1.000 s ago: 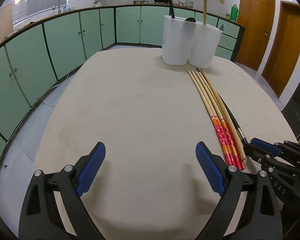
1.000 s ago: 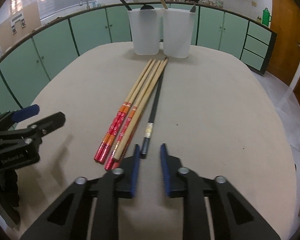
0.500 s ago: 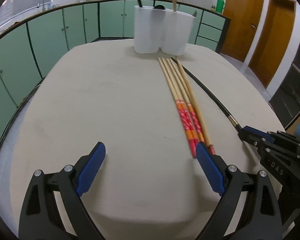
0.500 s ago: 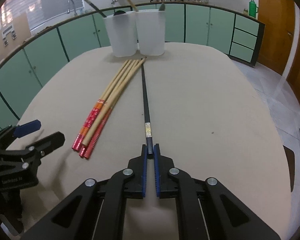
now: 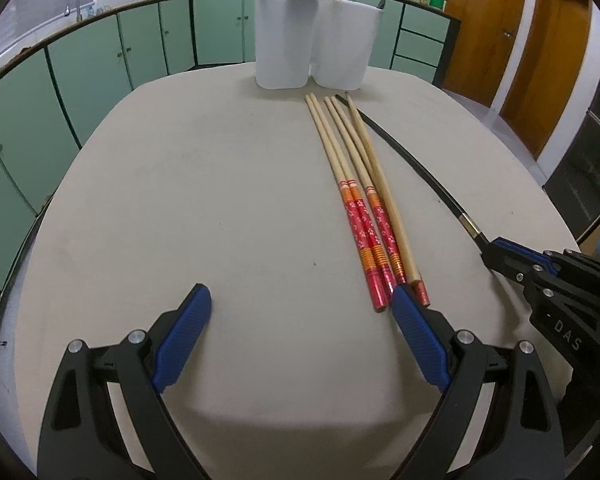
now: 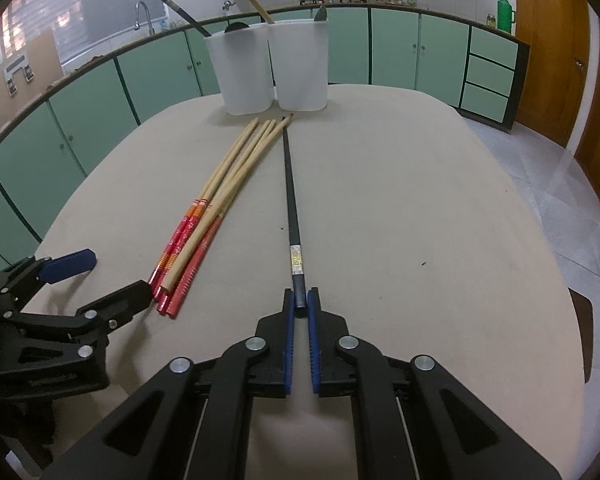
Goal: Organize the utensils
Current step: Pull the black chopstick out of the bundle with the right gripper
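Note:
A long black chopstick [image 6: 290, 200] lies on the beige table [image 6: 400, 220], its near end pinched in my right gripper [image 6: 300, 304], which is shut on it. The same black chopstick [image 5: 412, 164] runs to the right gripper [image 5: 496, 250] in the left wrist view. Several wooden chopsticks with red ends [image 5: 360, 200] lie side by side to its left, as a bundle of chopsticks [image 6: 212, 208]. My left gripper [image 5: 300, 312] stands open just short of their red ends, its right fingertip beside them. Two white tubs [image 6: 276, 68] hold utensils at the far edge.
Green cabinets [image 5: 100, 64] curve around the table's left and far side. Wooden doors [image 5: 520, 40] stand at the right. The white tubs [image 5: 312, 40] hold a black ladle and a wooden stick. Bare tabletop lies left of the chopsticks.
My right gripper closed on the black chopstick's near end and drew it apart from the wooden bundle. The left gripper shifted toward the bundle's red ends, still open.

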A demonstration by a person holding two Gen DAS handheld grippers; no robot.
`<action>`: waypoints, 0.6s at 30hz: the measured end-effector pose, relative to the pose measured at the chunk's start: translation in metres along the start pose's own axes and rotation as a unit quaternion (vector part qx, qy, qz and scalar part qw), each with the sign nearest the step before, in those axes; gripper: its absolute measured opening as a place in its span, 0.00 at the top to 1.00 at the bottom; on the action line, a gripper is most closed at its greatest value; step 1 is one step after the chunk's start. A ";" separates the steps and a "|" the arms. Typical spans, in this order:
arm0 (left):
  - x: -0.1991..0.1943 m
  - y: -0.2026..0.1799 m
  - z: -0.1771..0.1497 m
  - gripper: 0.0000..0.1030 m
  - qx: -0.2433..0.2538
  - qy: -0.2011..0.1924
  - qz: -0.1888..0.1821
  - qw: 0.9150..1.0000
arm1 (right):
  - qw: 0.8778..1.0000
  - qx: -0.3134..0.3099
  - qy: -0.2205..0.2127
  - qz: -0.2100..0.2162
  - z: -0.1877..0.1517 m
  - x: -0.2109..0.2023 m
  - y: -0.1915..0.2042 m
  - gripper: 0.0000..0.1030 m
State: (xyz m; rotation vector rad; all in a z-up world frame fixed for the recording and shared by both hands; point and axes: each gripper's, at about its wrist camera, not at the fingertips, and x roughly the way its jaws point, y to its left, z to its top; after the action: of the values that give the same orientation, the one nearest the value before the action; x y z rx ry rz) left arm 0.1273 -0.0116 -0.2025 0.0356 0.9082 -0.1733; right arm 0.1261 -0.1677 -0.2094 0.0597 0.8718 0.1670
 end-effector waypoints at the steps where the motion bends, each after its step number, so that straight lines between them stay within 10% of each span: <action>1: 0.000 0.002 0.000 0.14 -0.006 0.000 0.003 1.000 | 1.000 0.001 0.000 0.001 0.000 0.000 0.000 0.94; 18: -0.004 0.010 -0.004 0.14 -0.008 -0.001 0.011 1.000 | 0.999 -0.009 -0.001 0.040 -0.007 -0.007 -0.005 0.78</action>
State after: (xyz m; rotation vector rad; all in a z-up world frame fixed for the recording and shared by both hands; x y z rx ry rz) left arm 0.1239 -0.0009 -0.2025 0.0310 0.9065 -0.1456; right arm 0.1175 -0.1743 -0.2093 0.0778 0.8658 0.2495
